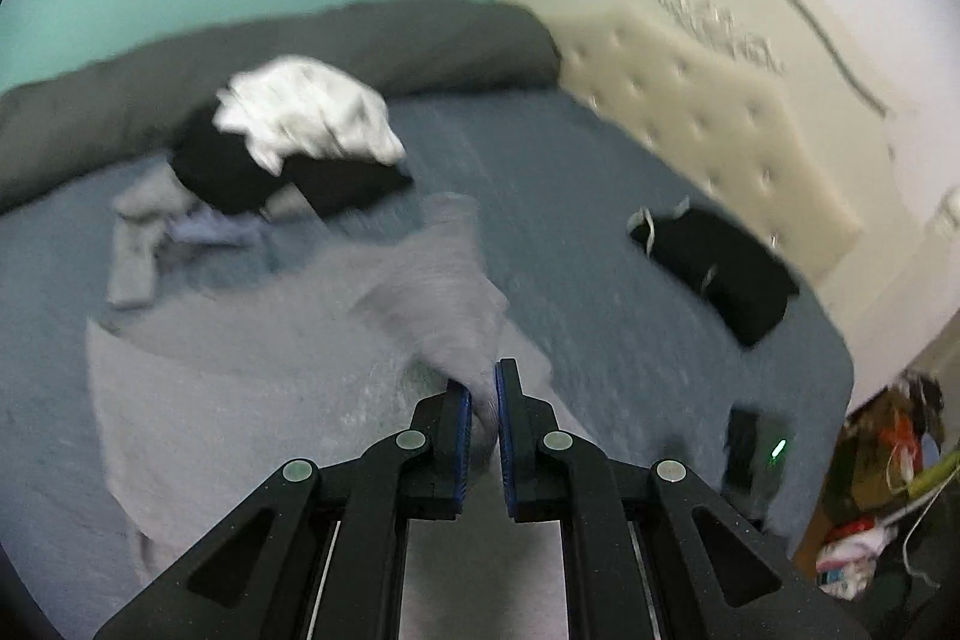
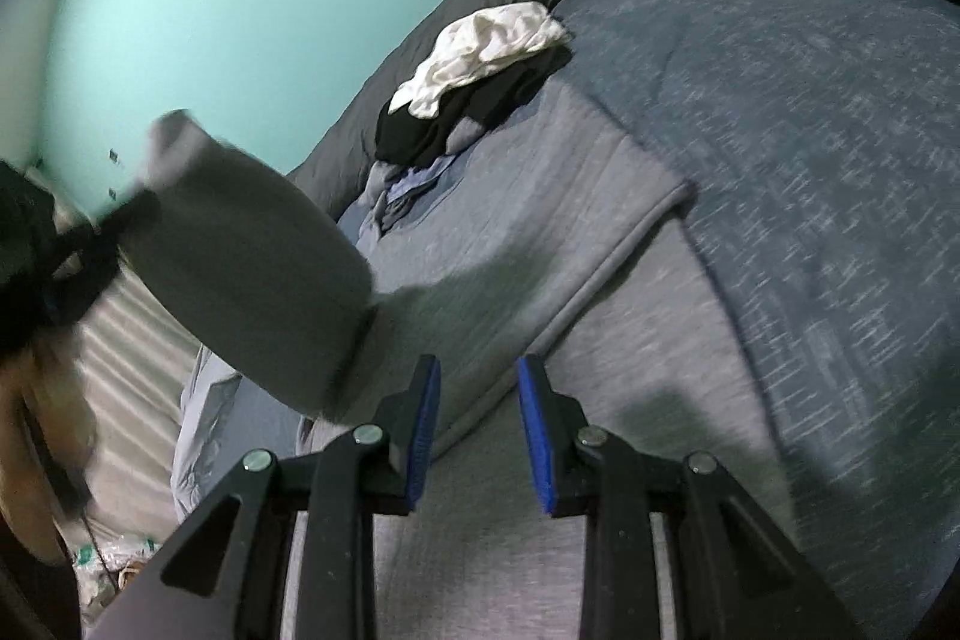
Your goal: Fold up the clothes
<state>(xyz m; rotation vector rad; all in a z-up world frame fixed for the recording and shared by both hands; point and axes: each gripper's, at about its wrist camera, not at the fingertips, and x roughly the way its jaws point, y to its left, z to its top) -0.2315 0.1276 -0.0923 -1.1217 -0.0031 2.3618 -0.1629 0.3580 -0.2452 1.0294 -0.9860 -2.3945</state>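
A grey sweatshirt (image 1: 240,388) lies spread on the blue bed cover (image 1: 570,196). My left gripper (image 1: 483,388) is shut on one of its sleeves (image 1: 444,280), which rises blurred from the fingers. In the right wrist view the same sleeve (image 2: 252,268) hangs lifted over the garment's left side, with a dark blurred shape at its upper end. The sweatshirt body (image 2: 540,232) lies flat there, its ribbed hem (image 2: 606,274) running diagonally. My right gripper (image 2: 479,370) is open just above the cloth near that hem, with nothing between its blue pads.
A heap of black and white clothes (image 1: 300,124) lies at the back by a dark grey bolster (image 1: 360,34). A folded black garment (image 1: 720,268) rests near the cream headboard (image 1: 690,100). Clutter (image 1: 870,490) sits on the floor past the bed's right edge.
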